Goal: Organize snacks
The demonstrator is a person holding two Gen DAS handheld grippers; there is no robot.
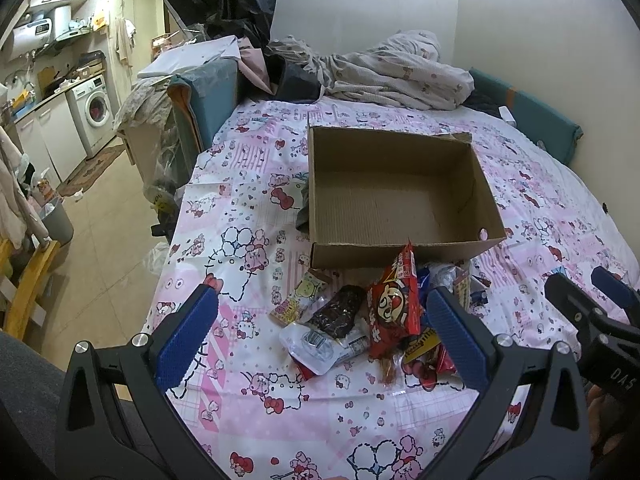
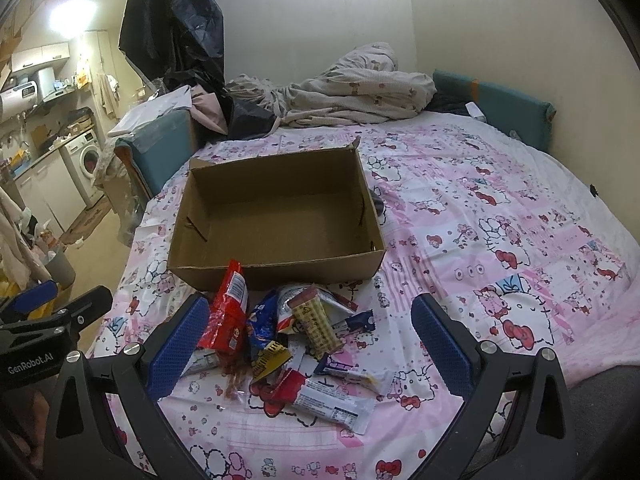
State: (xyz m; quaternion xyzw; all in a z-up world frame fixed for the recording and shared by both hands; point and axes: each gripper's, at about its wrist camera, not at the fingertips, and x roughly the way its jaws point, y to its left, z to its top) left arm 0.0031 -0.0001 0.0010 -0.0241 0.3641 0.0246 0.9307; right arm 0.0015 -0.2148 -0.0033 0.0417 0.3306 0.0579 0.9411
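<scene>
i'm at the very start of the sorting, by my reading: the cardboard box (image 1: 394, 196) sits empty on the bed (image 1: 560, 208), and the snack pile (image 2: 296, 332) lies loose on the sheet just in front of its near wall. both tools hover above the heap, each spread wide and carrying nothing; the left tool (image 1: 324, 336) frames the red packet (image 1: 394, 312) and the dark bar (image 1: 340, 312), the right tool (image 2: 310, 344) frames the beige wafer pack (image 2: 316, 324). next i'd drop one tool onto a single wrapper and lift it over the box wall. the packets overlap, so a pinch may drag a neighbour along, and the soft sheet could bunch under the fingertips. the two tools are near each other, so i'd move one at a time. the rumpled duvet (image 1: 400, 68) lies well behind, out of the way.
</scene>
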